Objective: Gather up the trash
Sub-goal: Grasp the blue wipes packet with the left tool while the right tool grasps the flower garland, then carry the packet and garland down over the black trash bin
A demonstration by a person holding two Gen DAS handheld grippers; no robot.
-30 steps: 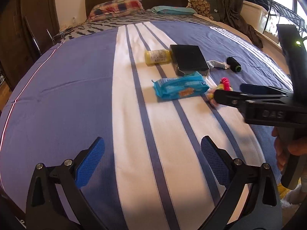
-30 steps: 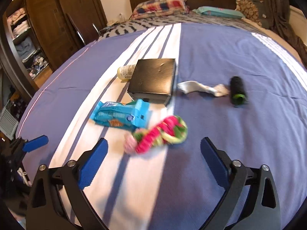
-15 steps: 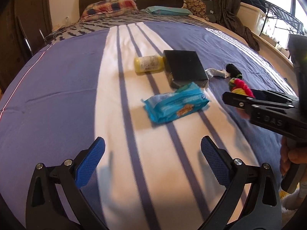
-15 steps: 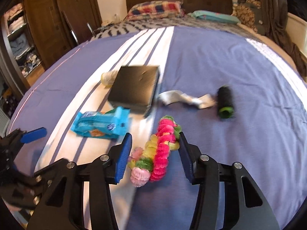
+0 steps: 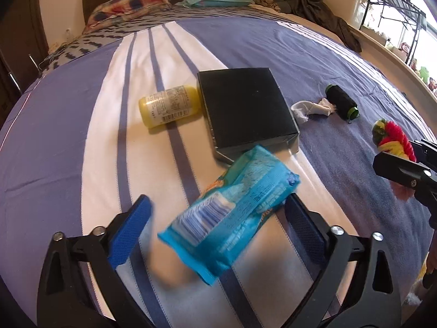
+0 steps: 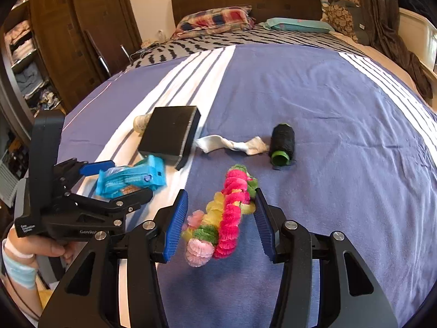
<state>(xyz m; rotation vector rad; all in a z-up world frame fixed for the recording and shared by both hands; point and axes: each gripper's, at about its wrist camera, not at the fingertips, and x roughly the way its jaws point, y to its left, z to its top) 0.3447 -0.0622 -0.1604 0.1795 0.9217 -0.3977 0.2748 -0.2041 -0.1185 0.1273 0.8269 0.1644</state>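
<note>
A blue snack wrapper (image 5: 232, 216) lies on the bed between the open jaws of my left gripper (image 5: 215, 224); its right end touches the right pad, the left pad stands apart. It also shows in the right wrist view (image 6: 131, 180). My right gripper (image 6: 221, 216) is half closed around a pink, yellow and green fluffy garland (image 6: 224, 213); the pads sit close beside it, contact unclear. A crumpled white tissue (image 6: 232, 145) lies beyond, next to a black thread spool (image 6: 282, 145).
A black box (image 5: 245, 109) and a yellow bottle (image 5: 170, 106) lie on the striped bedspread (image 5: 68, 136) behind the wrapper. Pillows and a headboard (image 6: 245, 0) are at the far end. A wardrobe (image 6: 68, 41) stands left; a window ledge is right.
My left gripper moved forward until the blue wrapper sits between its jaws. My right gripper went from wide open to half closed around the garland, and stays there.
</note>
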